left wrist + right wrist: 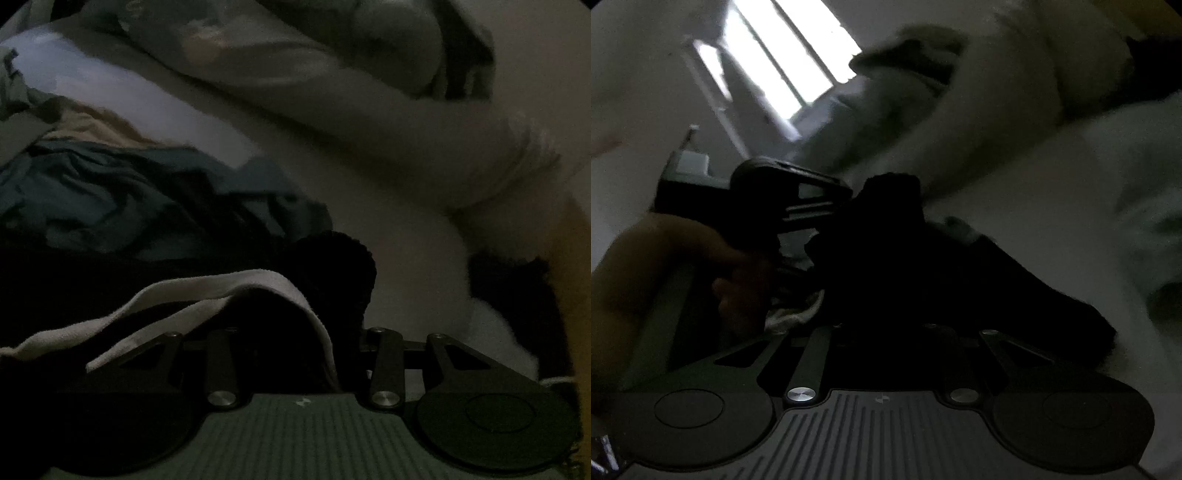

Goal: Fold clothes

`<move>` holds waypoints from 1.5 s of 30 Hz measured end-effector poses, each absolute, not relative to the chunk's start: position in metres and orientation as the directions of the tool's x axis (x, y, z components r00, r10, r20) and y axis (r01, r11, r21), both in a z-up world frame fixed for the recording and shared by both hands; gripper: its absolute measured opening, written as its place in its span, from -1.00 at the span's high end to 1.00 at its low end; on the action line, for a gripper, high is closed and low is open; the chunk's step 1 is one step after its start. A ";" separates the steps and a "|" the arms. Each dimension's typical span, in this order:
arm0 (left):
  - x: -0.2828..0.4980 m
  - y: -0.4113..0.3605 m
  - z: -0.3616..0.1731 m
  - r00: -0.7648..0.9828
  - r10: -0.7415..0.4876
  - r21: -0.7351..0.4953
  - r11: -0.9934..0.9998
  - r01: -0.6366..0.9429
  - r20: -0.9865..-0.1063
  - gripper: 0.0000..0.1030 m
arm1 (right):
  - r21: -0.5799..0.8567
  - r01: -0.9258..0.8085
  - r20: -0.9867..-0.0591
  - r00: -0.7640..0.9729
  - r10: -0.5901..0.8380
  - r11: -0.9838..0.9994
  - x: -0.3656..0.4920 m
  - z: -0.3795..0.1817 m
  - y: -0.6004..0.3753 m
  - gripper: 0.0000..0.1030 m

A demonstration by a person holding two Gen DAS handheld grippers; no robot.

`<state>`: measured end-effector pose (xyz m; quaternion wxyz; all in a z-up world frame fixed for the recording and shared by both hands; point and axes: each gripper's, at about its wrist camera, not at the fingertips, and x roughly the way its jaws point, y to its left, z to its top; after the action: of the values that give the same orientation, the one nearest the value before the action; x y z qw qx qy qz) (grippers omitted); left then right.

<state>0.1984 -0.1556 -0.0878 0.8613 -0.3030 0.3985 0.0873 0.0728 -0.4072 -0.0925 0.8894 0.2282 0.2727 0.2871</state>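
Both views are very dark. The left claw (295, 295) and right claw (886, 258) each appear clenched on a black garment (332, 266) with white trim (221, 291), above white bedding (406, 206).

You are looking at a dark garment (328, 266) with a pale band (258, 284) draping across the front of the left wrist view, its folds lost in shadow. Behind it, a crumpled teal piece (122, 199) is lying in a heap beside a tan one (92, 125) and a white one (92, 77). In the right wrist view the dark garment (923, 266) is bunching up, too dim to make out.
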 end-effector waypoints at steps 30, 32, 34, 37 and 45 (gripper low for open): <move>0.076 -0.092 0.027 0.914 -0.200 -0.580 0.813 -0.047 -0.354 -1.00 | 0.291 -0.116 -0.396 0.889 0.230 0.950 0.077 -0.102 -0.427 -0.49; 0.048 -0.075 0.037 0.922 -0.170 -0.561 0.826 -0.060 -0.349 -1.00 | 0.279 -0.103 -0.375 0.903 0.207 0.955 0.074 -0.097 -0.430 -0.50; 0.016 -0.051 0.042 0.926 -0.125 -0.541 0.835 -0.096 -0.356 -1.00 | 0.314 -0.112 -0.355 0.907 0.226 0.943 0.070 -0.094 -0.434 -0.60; -0.040 -0.018 0.044 0.930 -0.045 -0.538 0.825 -0.171 -0.365 -1.00 | 0.367 -0.156 -0.337 0.896 0.288 0.917 0.069 -0.090 -0.436 -0.63; -0.148 0.034 0.028 0.888 0.177 -0.467 0.798 -0.381 -0.424 -1.00 | 0.314 -0.442 -0.271 0.807 0.525 0.841 0.014 -0.065 -0.413 -0.63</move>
<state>-0.1479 0.0341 0.0278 0.9304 -0.2803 0.1827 0.1500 0.0139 -0.4127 -0.0650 0.9431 0.1186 0.1757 0.2562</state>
